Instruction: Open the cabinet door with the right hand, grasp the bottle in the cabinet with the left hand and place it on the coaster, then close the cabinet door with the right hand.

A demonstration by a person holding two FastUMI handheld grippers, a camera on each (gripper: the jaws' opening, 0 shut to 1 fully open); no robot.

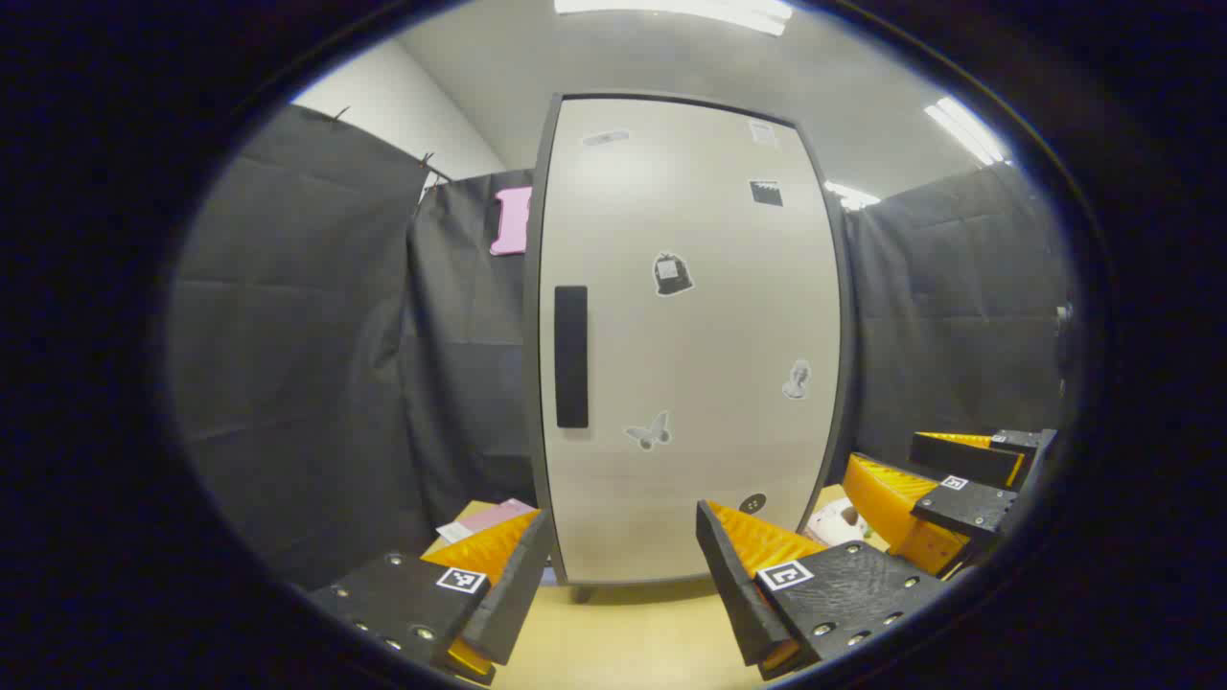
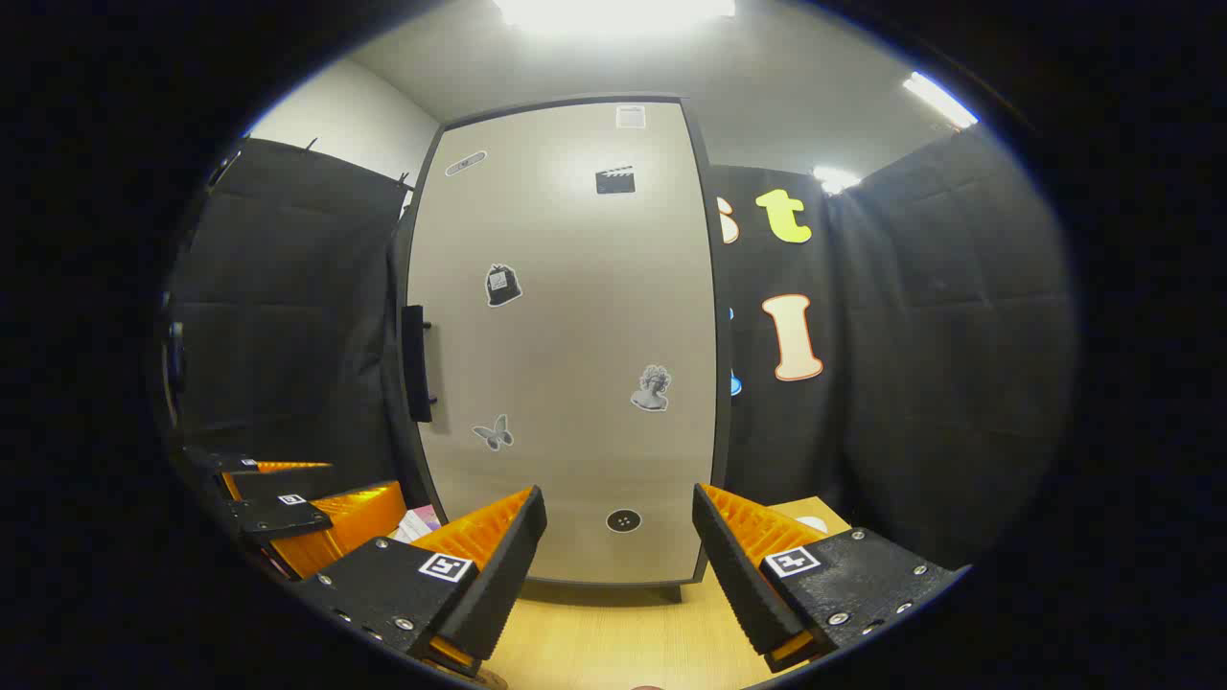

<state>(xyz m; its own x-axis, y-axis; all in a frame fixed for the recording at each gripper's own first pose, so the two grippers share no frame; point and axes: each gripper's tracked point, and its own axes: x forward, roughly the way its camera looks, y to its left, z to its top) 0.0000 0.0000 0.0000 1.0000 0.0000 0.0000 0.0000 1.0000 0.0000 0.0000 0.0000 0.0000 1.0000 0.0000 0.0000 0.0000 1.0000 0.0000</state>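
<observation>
Where left gripper view reaches: coaster point(image 1: 836, 522) beside cabinet door point(image 1: 685, 335).

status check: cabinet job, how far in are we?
Nothing is done so far: the cabinet door is shut flat, and its handle is untouched. Both the right gripper and the left gripper are open, empty and held off in front of the door above the table. Left: open the door, take out the bottle, set it on the coaster, shut the door.
</observation>
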